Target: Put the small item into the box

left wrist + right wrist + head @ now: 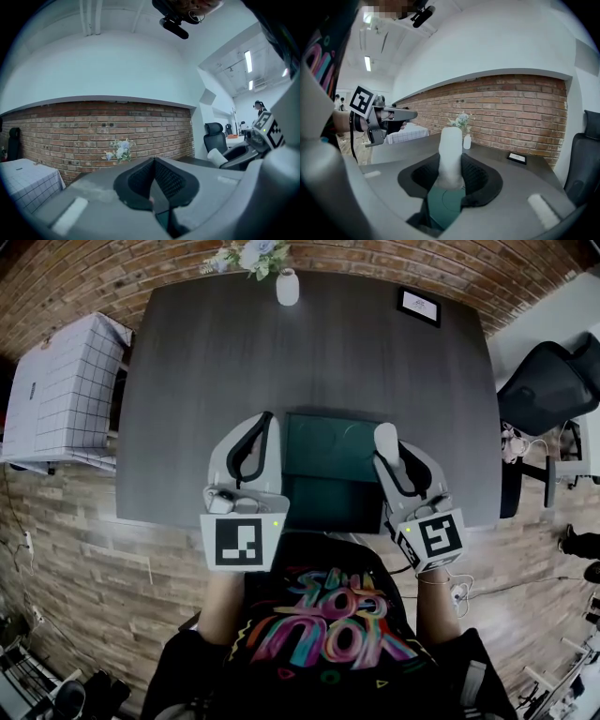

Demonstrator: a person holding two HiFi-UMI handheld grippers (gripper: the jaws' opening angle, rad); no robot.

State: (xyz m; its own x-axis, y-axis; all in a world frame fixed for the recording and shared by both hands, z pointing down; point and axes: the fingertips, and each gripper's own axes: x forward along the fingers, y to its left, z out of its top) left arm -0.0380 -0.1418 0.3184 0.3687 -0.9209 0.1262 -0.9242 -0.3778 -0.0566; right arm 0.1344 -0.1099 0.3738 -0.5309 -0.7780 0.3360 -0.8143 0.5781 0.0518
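right gripper (451,174) — clamped on white item (451,143), over green box (328,451) right edge | left gripper (153,180) — jaws together, empty

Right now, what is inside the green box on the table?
Only bare green surface shows in the green box. The white item is clamped in the right hand-held gripper over its right edge. That and the left hand-held gripper hide its side edges.

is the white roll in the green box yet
Out. The white cylindrical item is clamped upright between the jaws of the right gripper, held over the dark green box, not resting in it.
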